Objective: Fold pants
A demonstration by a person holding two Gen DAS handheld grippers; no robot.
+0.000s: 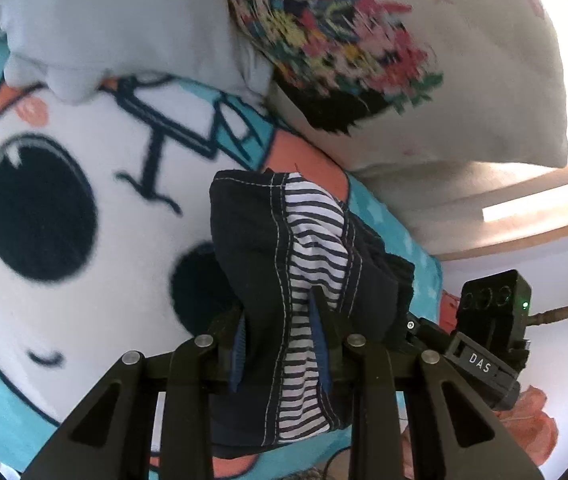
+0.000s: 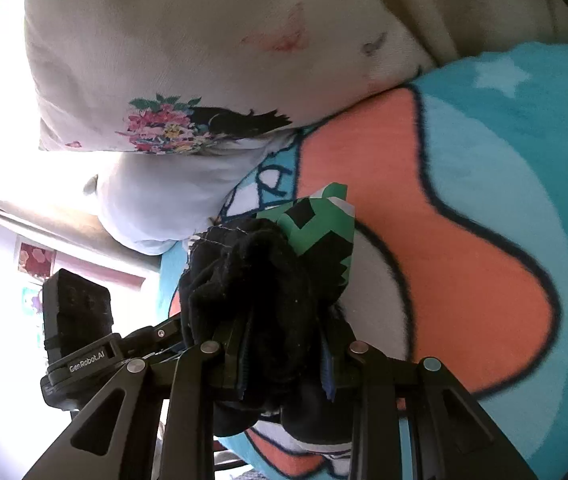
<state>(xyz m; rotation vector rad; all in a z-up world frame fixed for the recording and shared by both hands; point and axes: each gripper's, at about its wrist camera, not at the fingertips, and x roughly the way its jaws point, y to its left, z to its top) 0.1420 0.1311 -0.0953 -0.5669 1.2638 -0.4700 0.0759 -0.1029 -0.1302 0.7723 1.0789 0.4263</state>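
Both grippers are on the garment. In the left wrist view, the left gripper (image 1: 282,332) has its jaws drawn in narrow, clamped on a bunched fold of the small dark navy pants with pale stitching and a navy-and-white striped lining (image 1: 268,248). The fabric stands up between the blue-padded fingers (image 1: 240,344), lining turned outward, and more of it hangs below the jaws.

Over to the right wrist view: the right gripper (image 2: 285,354) is likewise pinched narrow around a thick wad of the same pants, which look almost black from here. A green patch with black blocky shapes (image 2: 315,220) pokes out at the top of the bundle; whether it belongs to the pants I cannot tell.

The pants are held up off the bed, above a fleece blanket in turquoise, orange and white with a big cartoon face (image 1: 64,208) printed on it. The large black eye and dark lettering show in the left view, the orange shape and pale stars on turquoise in the right.

Against the blanket's far edge lie two pillows: a pale blue-white pillow (image 1: 124,32), and, overlapping it, a cream pillow with a bright floral and black print (image 1: 463,92).

Each camera catches the other gripper's black body off to the side, one marked "DAS" (image 1: 483,328).
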